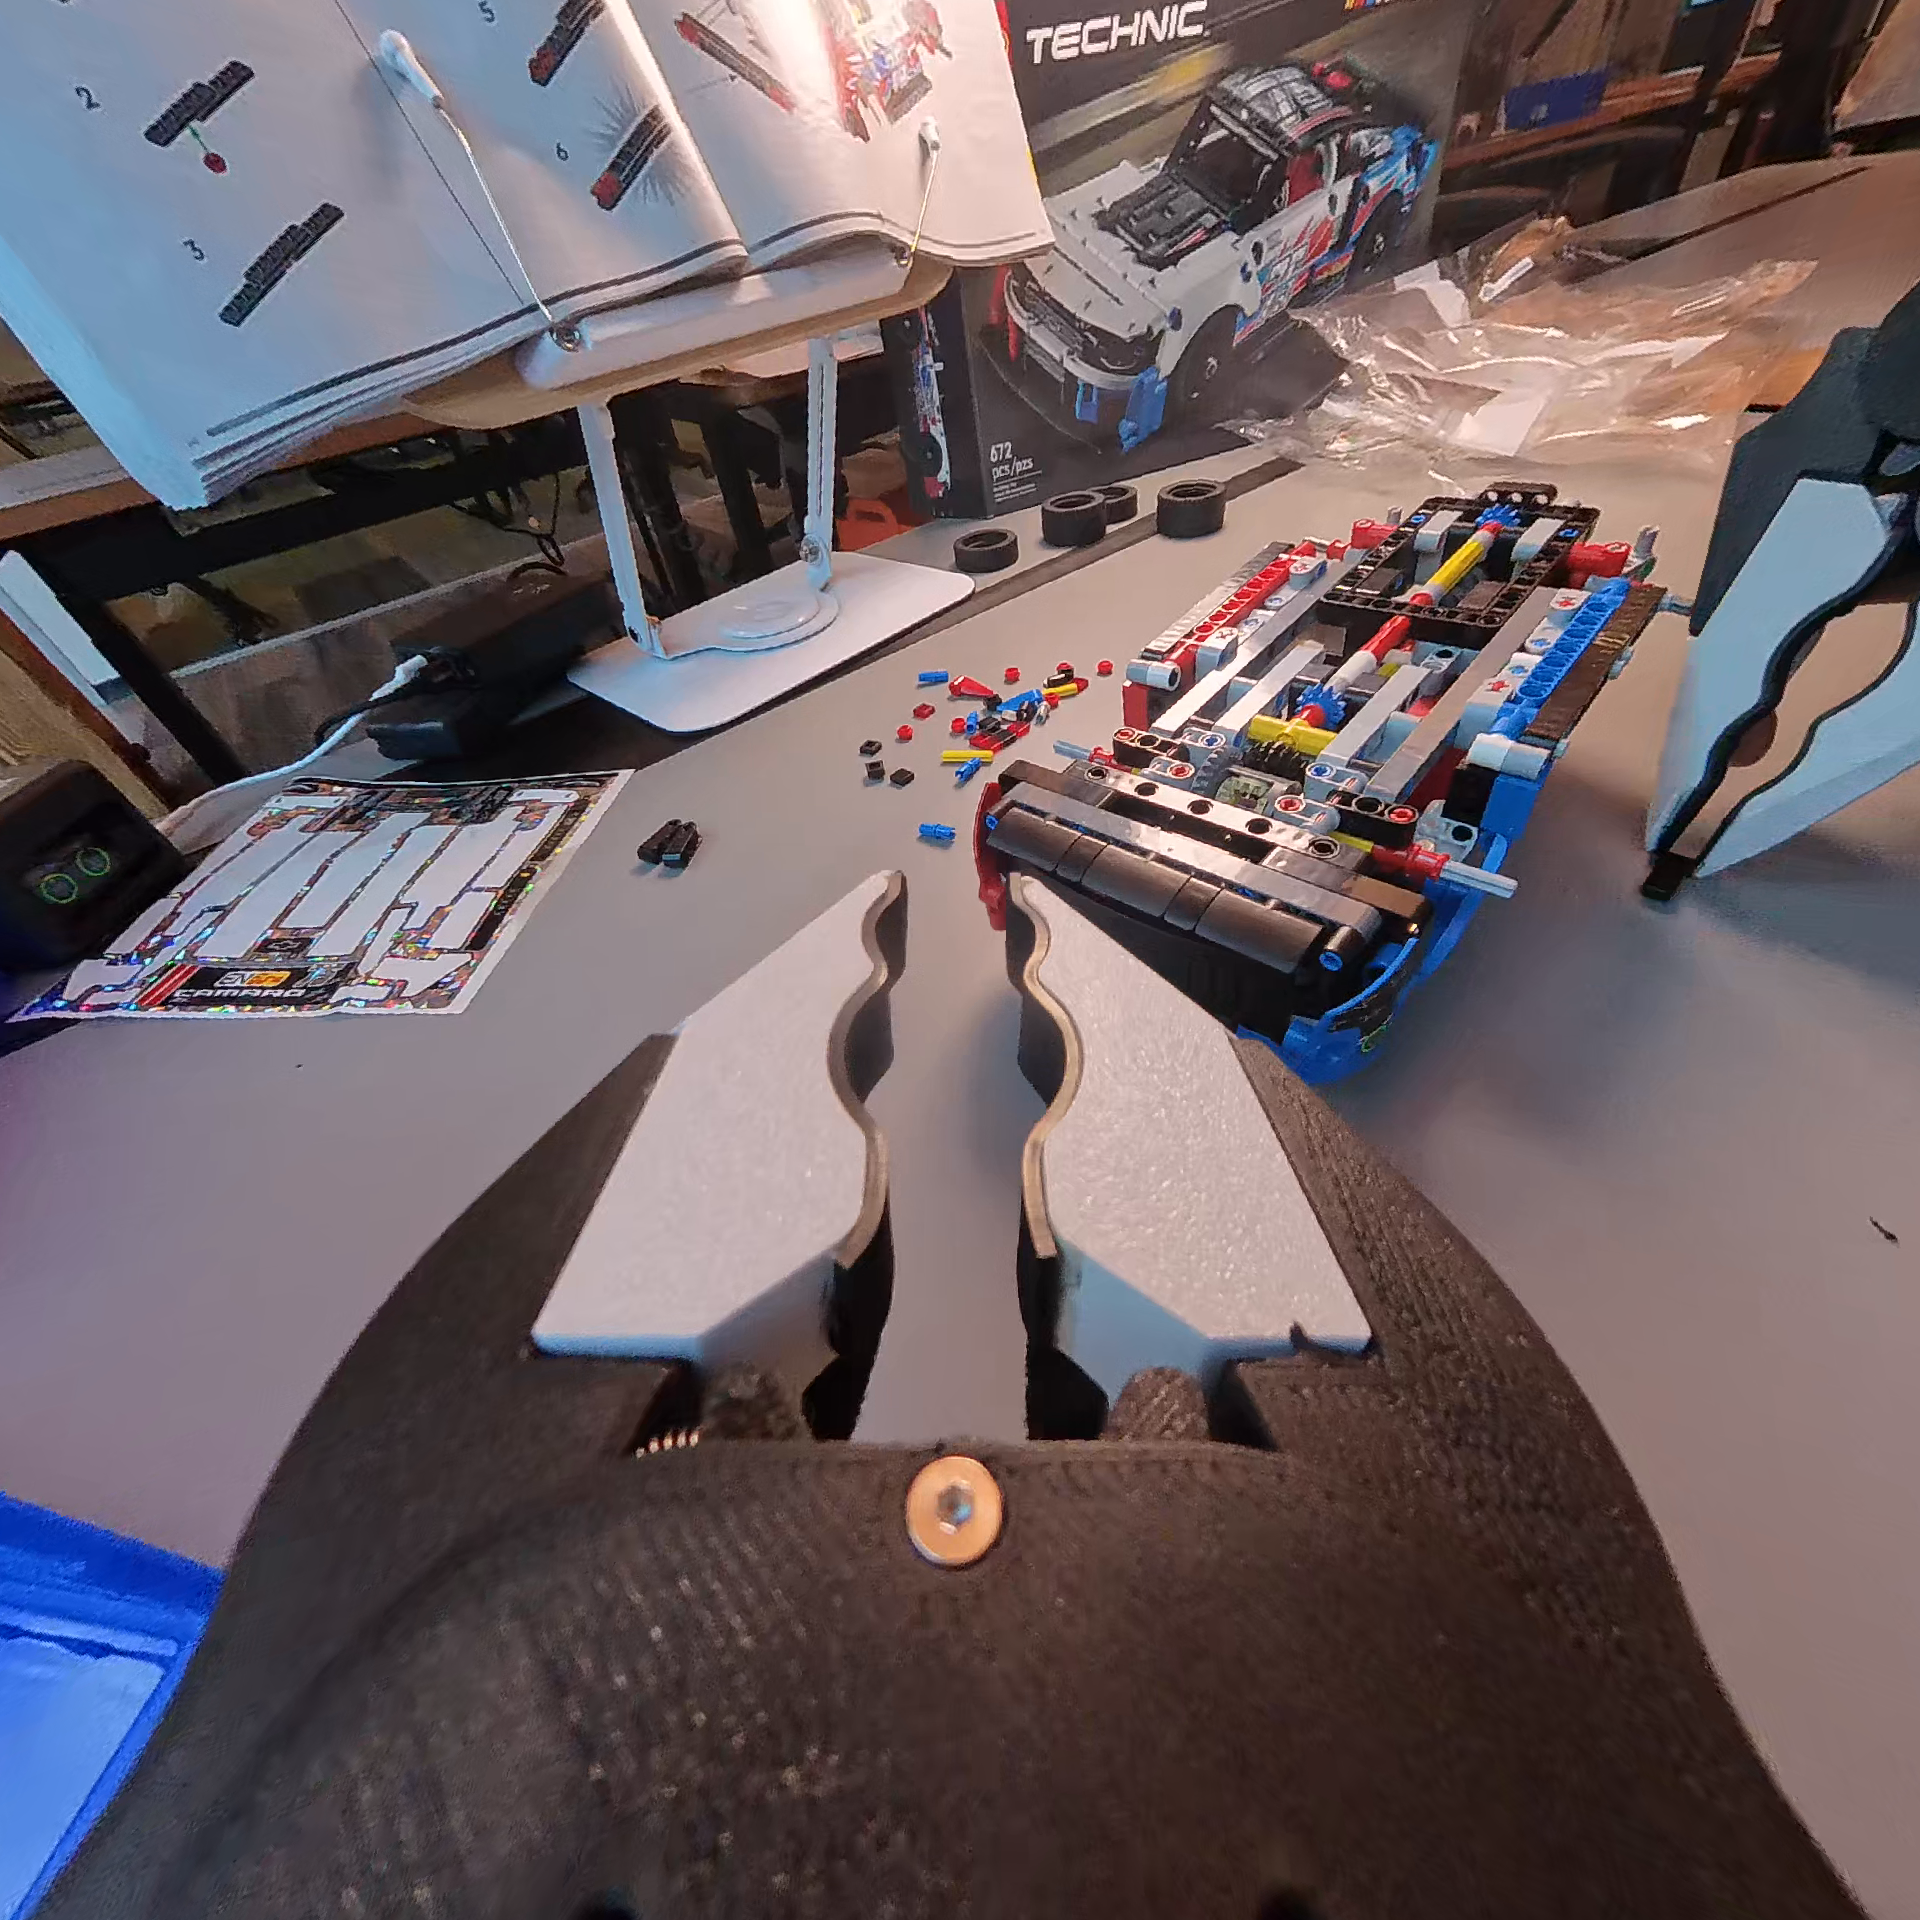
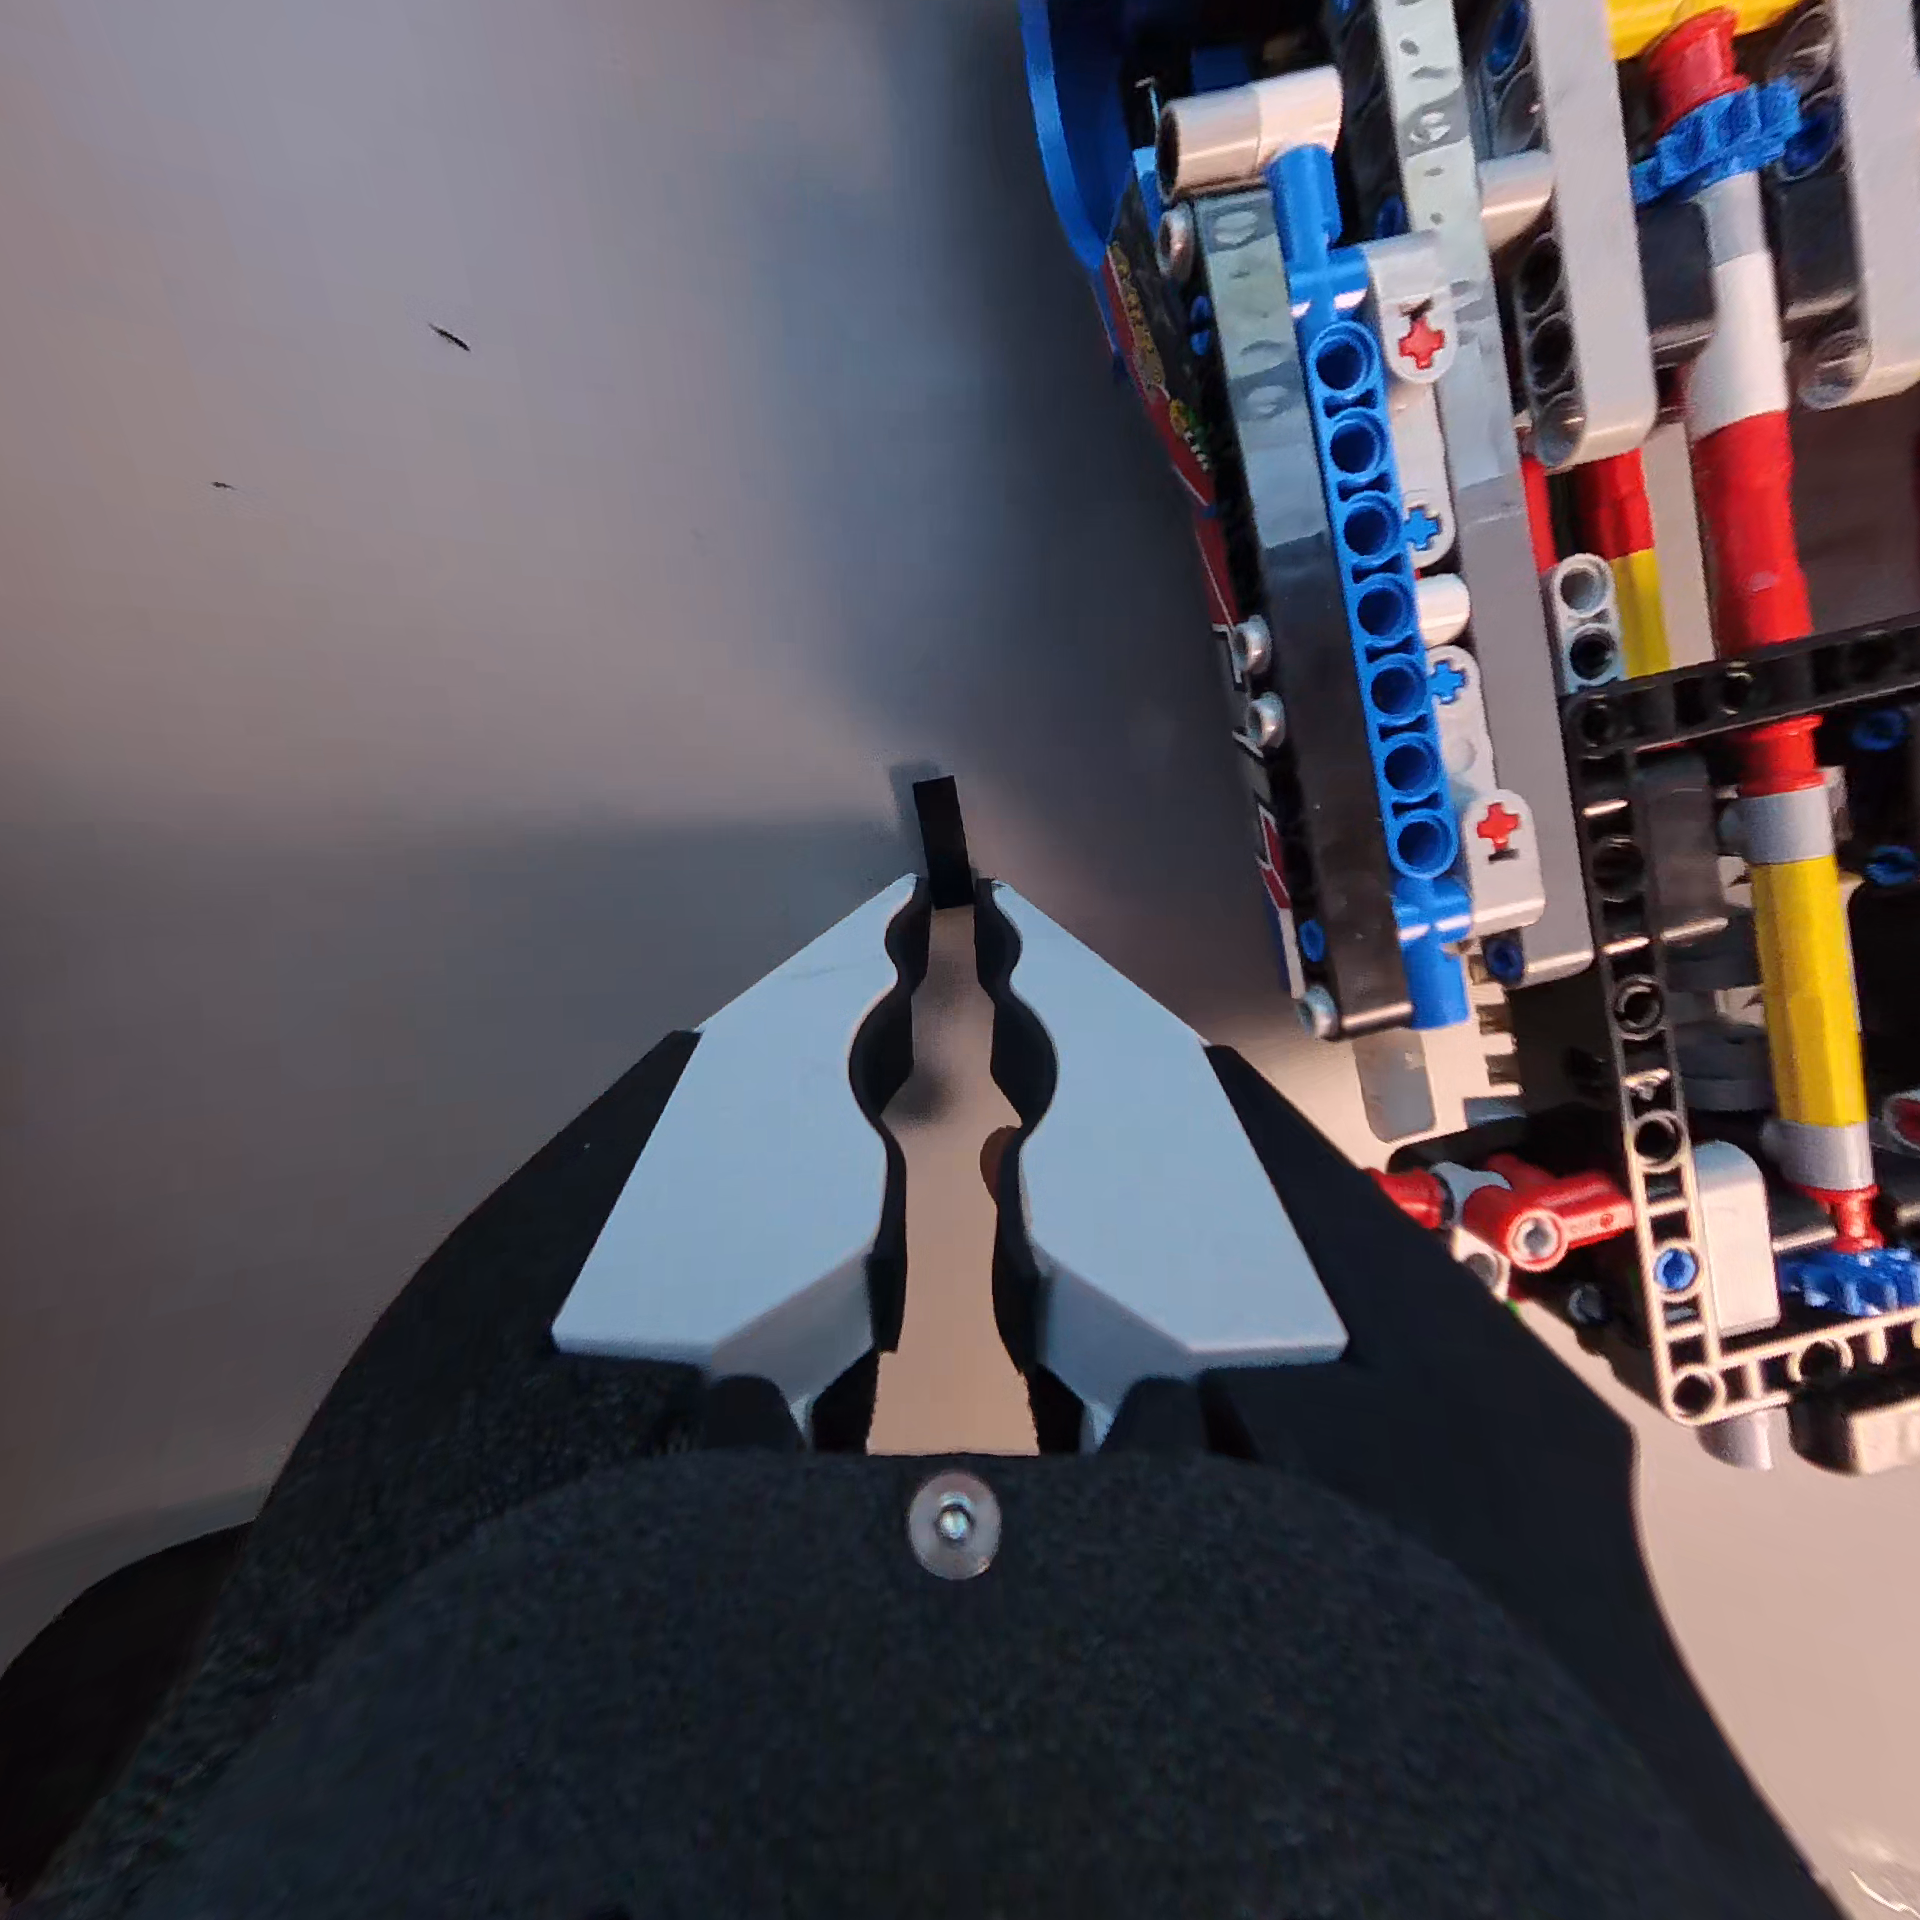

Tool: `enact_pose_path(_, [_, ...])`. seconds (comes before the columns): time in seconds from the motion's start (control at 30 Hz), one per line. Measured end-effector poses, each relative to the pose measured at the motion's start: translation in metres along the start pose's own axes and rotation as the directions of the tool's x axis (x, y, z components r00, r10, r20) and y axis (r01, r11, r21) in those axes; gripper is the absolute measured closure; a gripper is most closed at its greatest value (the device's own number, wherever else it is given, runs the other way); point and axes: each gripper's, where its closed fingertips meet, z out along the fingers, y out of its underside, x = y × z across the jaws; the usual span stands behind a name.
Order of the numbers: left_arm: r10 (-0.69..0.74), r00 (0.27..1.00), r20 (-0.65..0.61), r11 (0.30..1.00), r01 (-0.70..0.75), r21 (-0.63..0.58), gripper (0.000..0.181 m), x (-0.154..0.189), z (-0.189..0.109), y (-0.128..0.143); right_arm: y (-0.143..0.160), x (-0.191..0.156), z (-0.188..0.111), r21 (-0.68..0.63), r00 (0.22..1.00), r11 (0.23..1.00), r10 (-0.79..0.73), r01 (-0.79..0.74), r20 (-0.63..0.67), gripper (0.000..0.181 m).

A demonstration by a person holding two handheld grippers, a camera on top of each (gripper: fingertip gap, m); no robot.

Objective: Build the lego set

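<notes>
My right gripper (image 2: 948, 881) pinches a small black piece (image 2: 943, 844) beside the car chassis (image 1: 1340, 758) — my left gripper (image 1: 954, 883) hovers, fingers apart, empty, above the grey table (image 1: 1558, 1247).

Workshop-like hobby bench, grey worktable (image 1: 644, 1122), instruction booklet (image 1: 436, 208) on stand, cluttered shelving (image 1: 1621, 104) behind

Upper left of your left wrist view, a white book stand (image 1: 717, 623); a dark power adapter (image 1: 457, 691) beside it, crumpled plastic wrap (image 1: 1538, 343) upper right.
</notes>
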Motion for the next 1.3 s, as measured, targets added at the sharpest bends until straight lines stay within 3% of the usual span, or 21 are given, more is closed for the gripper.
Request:
enact_pose_path(0.23, [0.019,1.000,0.004,0.999,-0.019,-0.029,0.164,0.000,0.001,0.005,-0.005,0.005,-0.004,-0.010,0.999,0.999,-0.034,0.034,-0.010,0.164])
enact_pose_path(0.33, [0.009,1.000,-0.003,0.999,-0.009,-0.032,0.164,0.000,0.001,0.006,-0.022,-0.005,-0.031,0.056,0.998,0.996,-0.067,0.066,0.008,0.162])
enact_pose_path(0.4, [-0.004,1.000,-0.015,0.999,0.004,-0.037,0.164,0.002,0.003,0.008,-0.030,-0.012,-0.051,0.088,0.996,0.992,-0.089,0.088,0.011,0.150])
enact_pose_path(0.53, [-0.020,0.999,-0.041,0.999,0.018,-0.041,0.164,0.005,0.005,0.009,-0.055,0.010,-0.073,0.208,0.977,0.966,-0.114,0.151,-0.182,0.126])
enact_pose_path(0.67, [-0.019,0.999,-0.044,0.999,0.017,-0.042,0.164,0.007,0.004,0.009,-0.052,0.042,-0.054,0.084,0.898,0.958,-0.226,0.276,-0.377,0.099])
enact_pose_path(0.77, [-0.018,0.999,-0.035,0.999,0.017,-0.035,0.164,0.006,0.003,0.007,-0.047,0.057,-0.032,-0.015,0.863,0.951,-0.286,0.308,-0.417,0.101])
enact_pose_path(0.9, [-0.017,0.999,-0.031,0.999,0.016,-0.031,0.164,0.005,0.001,0.005,-0.043,0.077,-0.025,-0.144,0.776,0.922,-0.380,0.358,-0.504,0.120])
enact_pose_path(1.13, [-0.010,0.998,-0.061,0.999,0.007,-0.041,0.163,0.010,0.004,0.008,-0.032,0.076,-0.027,-0.145,0.772,0.921,-0.383,0.361,-0.507,0.121])
enact_pose_path(1.3, [0.051,0.986,-0.157,0.998,-0.055,-0.018,0.148,0.030,0.004,0.005,-0.020,0.070,-0.035,-0.139,0.800,0.926,-0.374,0.352,-0.469,0.121])
